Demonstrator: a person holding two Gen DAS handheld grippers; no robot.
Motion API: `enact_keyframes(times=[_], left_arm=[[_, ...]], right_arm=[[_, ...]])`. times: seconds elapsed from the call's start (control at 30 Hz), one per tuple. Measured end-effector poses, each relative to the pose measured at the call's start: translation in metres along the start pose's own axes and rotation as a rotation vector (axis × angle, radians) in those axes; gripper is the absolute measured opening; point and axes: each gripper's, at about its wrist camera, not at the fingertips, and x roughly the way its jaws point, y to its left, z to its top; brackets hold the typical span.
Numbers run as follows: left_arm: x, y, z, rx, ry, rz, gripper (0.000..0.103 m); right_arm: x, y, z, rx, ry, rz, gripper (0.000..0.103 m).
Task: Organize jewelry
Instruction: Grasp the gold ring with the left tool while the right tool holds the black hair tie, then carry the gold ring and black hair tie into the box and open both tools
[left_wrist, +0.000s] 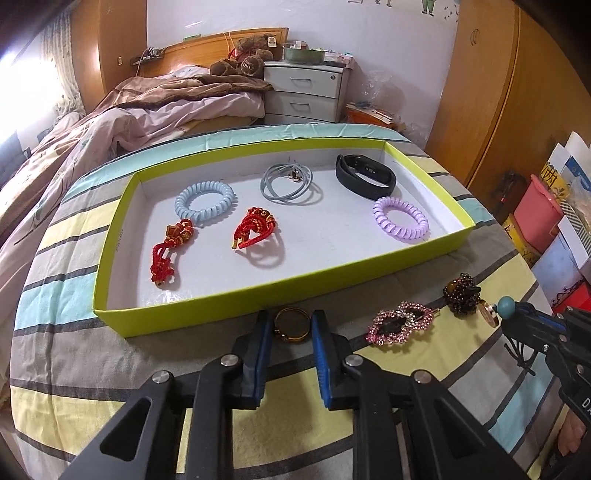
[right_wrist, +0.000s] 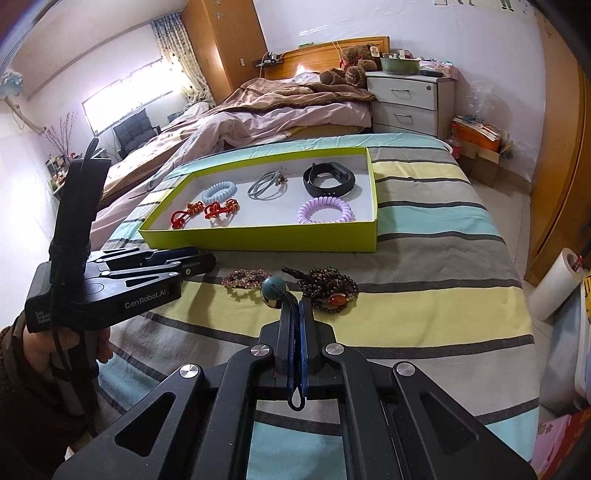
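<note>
While right gripper (right_wrist: 294, 314) pinches the bead pendant's cord (right_wrist: 291, 363), left gripper (left_wrist: 290, 326) sits open astride the gold ring (left_wrist: 291, 324), 6 o'clock of tray (left_wrist: 236, 306). Rigid, light, slippery: grip the band's sides.
</note>
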Motion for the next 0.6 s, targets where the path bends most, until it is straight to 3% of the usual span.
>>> enact_keyframes(times=[0.6], left_arm=[[-0.040, 0.006, -0.005, -0.009, -0.070, -0.020, 0.022]], right_arm=[[-0.012, 0.009, 0.006, -0.014, -0.030, -0.002, 0.002]])
